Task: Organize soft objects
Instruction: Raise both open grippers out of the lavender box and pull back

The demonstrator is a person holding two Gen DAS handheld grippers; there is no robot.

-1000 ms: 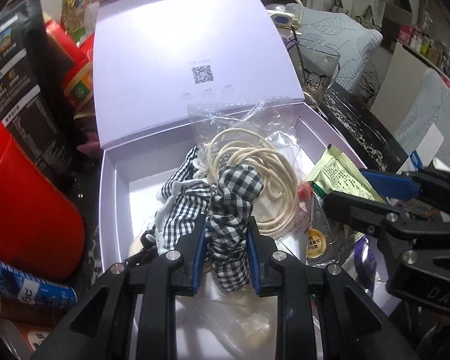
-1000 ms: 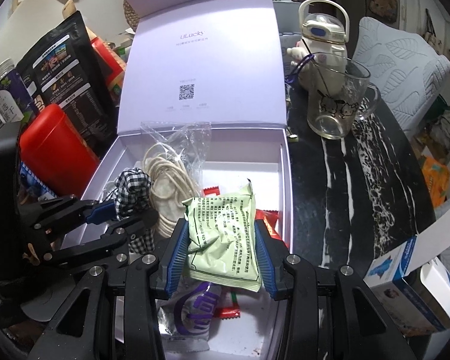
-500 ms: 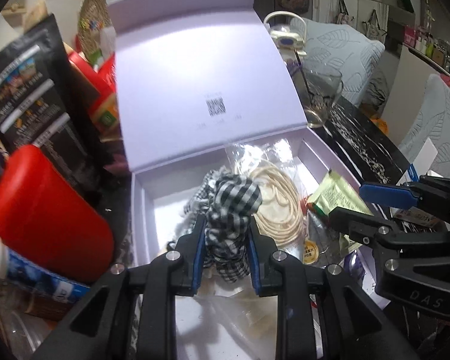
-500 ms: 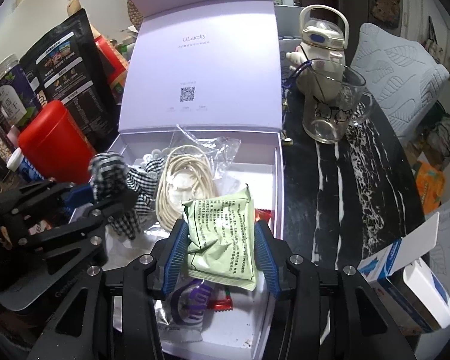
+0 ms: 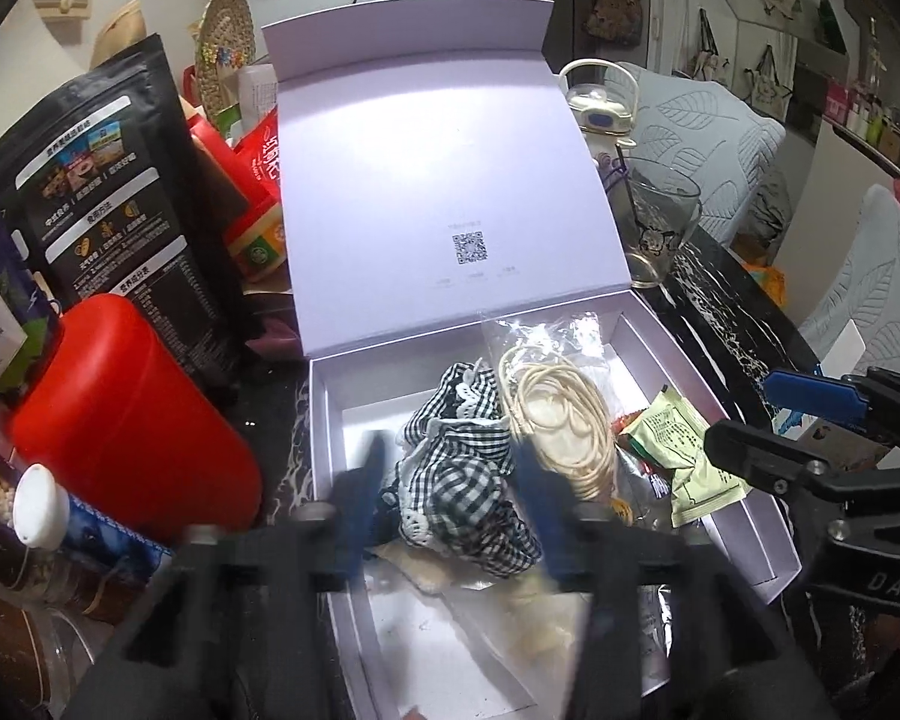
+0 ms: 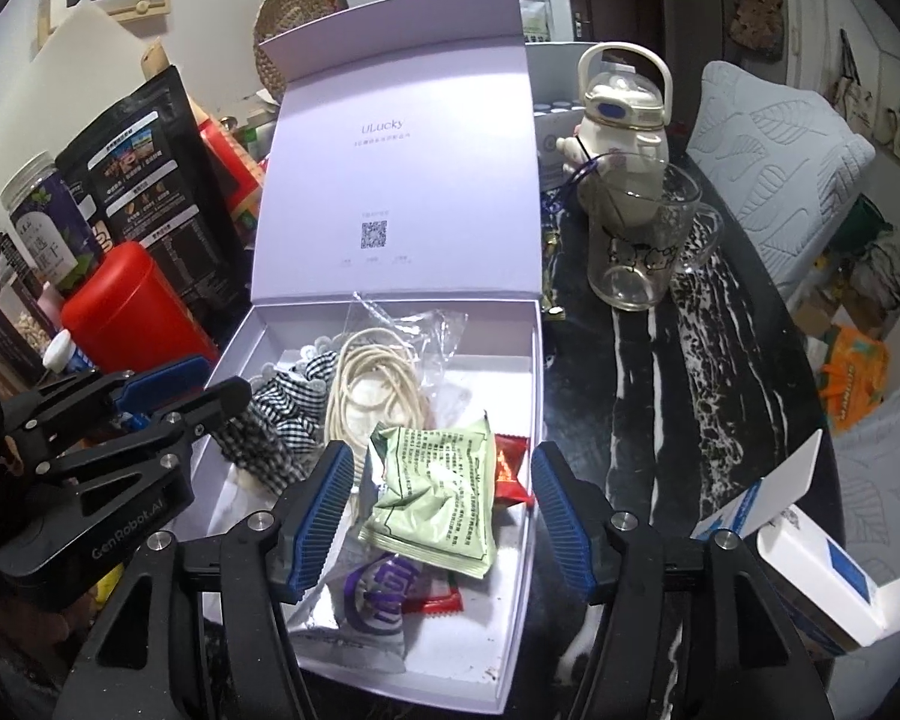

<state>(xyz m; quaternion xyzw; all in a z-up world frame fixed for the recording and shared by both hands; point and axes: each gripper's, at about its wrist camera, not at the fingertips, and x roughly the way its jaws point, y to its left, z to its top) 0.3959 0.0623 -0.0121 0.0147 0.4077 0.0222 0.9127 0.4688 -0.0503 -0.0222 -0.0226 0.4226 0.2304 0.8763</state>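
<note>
An open lilac box (image 5: 324, 414) (image 6: 531, 372) holds a black-and-white checked cloth (image 5: 462, 480) (image 6: 282, 414), a coil of cream cord (image 5: 561, 420) (image 6: 372, 384) in clear plastic, and a green sachet (image 5: 678, 450) (image 6: 438, 498). My left gripper (image 5: 450, 480) (image 6: 210, 384) is open, motion-blurred, with the checked cloth lying loose between its fingers. My right gripper (image 6: 441, 510) (image 5: 744, 414) is open, with the green sachet lying in the box between its fingers.
A red canister (image 5: 120, 414) (image 6: 132, 306) and black snack bags (image 5: 108, 210) stand left of the box. A glass mug (image 6: 642, 246) and white kettle-shaped bottle (image 6: 621, 102) stand on the black marble table (image 6: 720, 390) at the right. A blue-white carton (image 6: 810, 564) lies near right.
Both grippers have opened and pulled back. The left one let go of the checked cloth, the right one let go of the green sachet; both now lie in the box.
</note>
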